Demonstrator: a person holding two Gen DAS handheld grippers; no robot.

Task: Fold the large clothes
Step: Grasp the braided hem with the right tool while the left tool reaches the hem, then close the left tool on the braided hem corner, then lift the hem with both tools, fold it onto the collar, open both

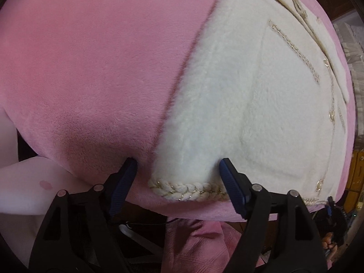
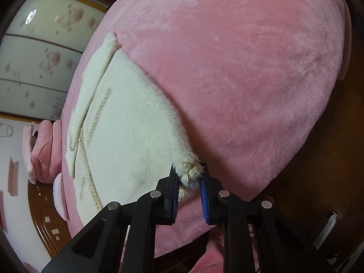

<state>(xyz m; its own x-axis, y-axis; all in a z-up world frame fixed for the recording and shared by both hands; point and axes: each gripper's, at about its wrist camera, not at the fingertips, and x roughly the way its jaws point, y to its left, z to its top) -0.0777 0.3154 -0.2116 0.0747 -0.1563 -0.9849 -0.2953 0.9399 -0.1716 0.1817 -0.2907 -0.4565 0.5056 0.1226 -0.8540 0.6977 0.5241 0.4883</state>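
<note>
Looking down along the left gripper (image 1: 178, 162), saw a cream fleece jacket (image 1: 227, 102) spread flat across a pink plush blanket (image 1: 91, 68), front side up. Noted a row of small pale buttons (image 1: 331, 115) running down the closure near the right of that view, and a line of glittery chain trim (image 1: 295, 52) stitched across the chest. Found the sleeve lying straight along the body, ending in a braided cuff (image 1: 188, 191) close to the near edge of the blanket. Found the left jaws standing wide, astride that cuff and not squeezing it. Saw one blue-padded finger (image 1: 120, 186) sunk tip-first into the pink plush just beside the sleeve, and the other finger (image 1: 232, 186) resting tip-down on the cream pile of the sleeve itself.

Turning to the right wrist view, saw the same jacket (image 2: 127, 136) stretching away to the left over the blanket (image 2: 250, 68), with a folded lapel (image 2: 91, 95) lying on top. Found the right gripper (image 2: 189, 170) drawn nearly closed, pinching a bunched knot of braid (image 2: 190, 176) at the near corner of the cream fabric, both pads pressed against its sides. Noticed gold thread wound through that knot. Made out pale flowered wall panels (image 2: 45, 45) beyond the blanket and a heap of pink bedding (image 2: 45, 147) beside them.
</note>
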